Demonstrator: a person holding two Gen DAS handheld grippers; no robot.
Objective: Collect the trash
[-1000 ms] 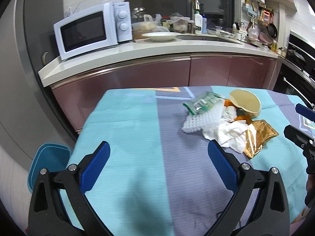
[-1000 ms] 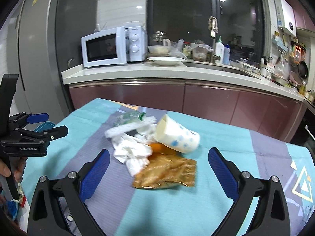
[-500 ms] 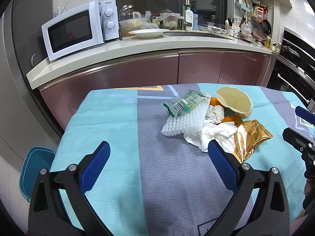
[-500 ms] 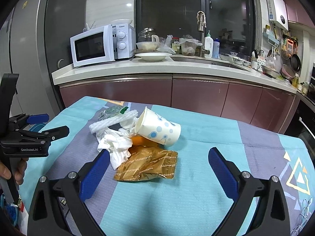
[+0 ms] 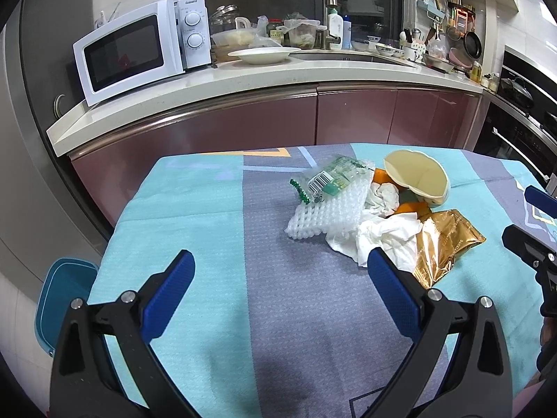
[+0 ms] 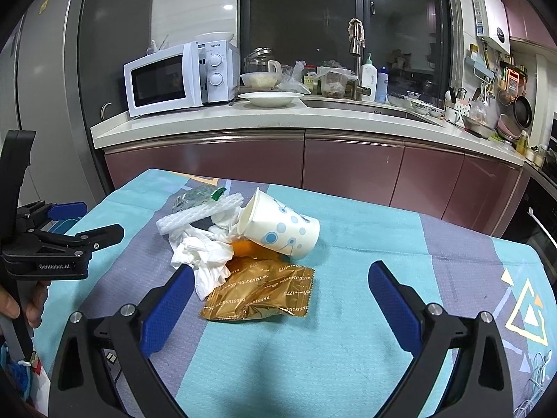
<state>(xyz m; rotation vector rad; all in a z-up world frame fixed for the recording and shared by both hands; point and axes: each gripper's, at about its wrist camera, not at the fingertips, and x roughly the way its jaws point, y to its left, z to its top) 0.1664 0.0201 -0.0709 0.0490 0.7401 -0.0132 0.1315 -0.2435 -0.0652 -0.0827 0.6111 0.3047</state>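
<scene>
Both grippers hang wide apart and empty over the table (image 5: pixel 181 188): the right gripper (image 6: pixel 278 289) sits low with the gold wrapper (image 6: pixel 259 294) just ahead between its blue pads, likely lined up for a first pick, while the left gripper (image 5: pixel 278 278) hovers short of the pile. The trash lies heaped together mid-table, white foam netting (image 5: pixel 322 214), crumpled tissue (image 6: pixel 202 257) and a tipped paper cup (image 6: pixel 278 226) touching or overlapping, so one item probably has to be teased off the edge.

white paper cup (image 6: pixel 278 227) with blue dots, gold wrapper (image 6: pixel 259 294), white tissue (image 6: pixel 203 256), green-printed bag (image 5: pixel 330 177); teal and grey tablecloth (image 6: pixel 365 313); blue pads (image 6: pixel 167 308).
</scene>
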